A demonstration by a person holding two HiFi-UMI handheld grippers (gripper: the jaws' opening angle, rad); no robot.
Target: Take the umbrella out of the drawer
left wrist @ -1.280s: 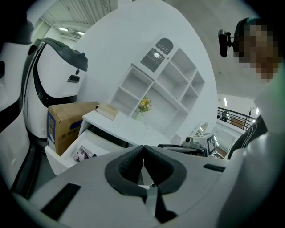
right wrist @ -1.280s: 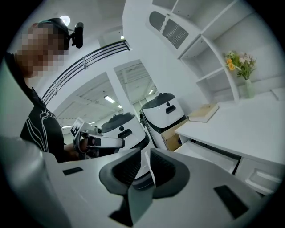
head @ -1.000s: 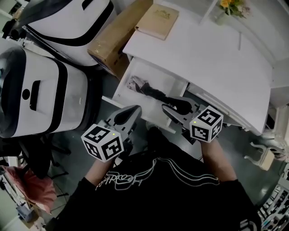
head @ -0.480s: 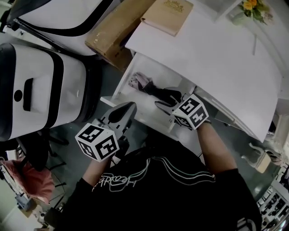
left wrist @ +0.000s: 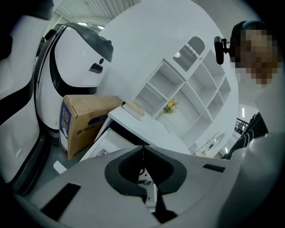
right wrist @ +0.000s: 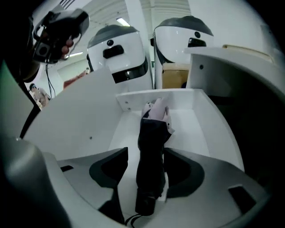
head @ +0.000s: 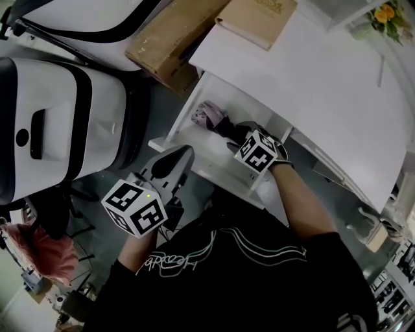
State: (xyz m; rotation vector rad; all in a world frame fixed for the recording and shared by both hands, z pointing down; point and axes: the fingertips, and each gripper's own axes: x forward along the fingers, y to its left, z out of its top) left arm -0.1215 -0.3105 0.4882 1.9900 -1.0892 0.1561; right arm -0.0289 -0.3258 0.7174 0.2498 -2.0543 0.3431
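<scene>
A folded umbrella (head: 224, 127), black with a pink patterned end, lies in the open white drawer (head: 183, 125) under the desk. My right gripper (head: 236, 137) reaches down into the drawer. In the right gripper view the umbrella (right wrist: 151, 142) runs lengthwise between that gripper's (right wrist: 147, 155) spread jaws, handle end nearest the camera; a gap shows beside the left pad, so it is open. My left gripper (head: 187, 153) hovers outside the drawer's front edge, shut and empty; its tips (left wrist: 143, 148) meet.
A cardboard box (head: 170, 44) stands on the floor left of the desk (head: 311, 84), which carries a tan book (head: 259, 18) and flowers (head: 382, 13). Large white machines (head: 58, 123) fill the left side. A white shelf unit (left wrist: 187, 89) rises behind the desk.
My right gripper has dropped from the drawer's front edge into the drawer, rolled, and its jaws now straddle the umbrella. The left gripper has drifted slightly down and left.
</scene>
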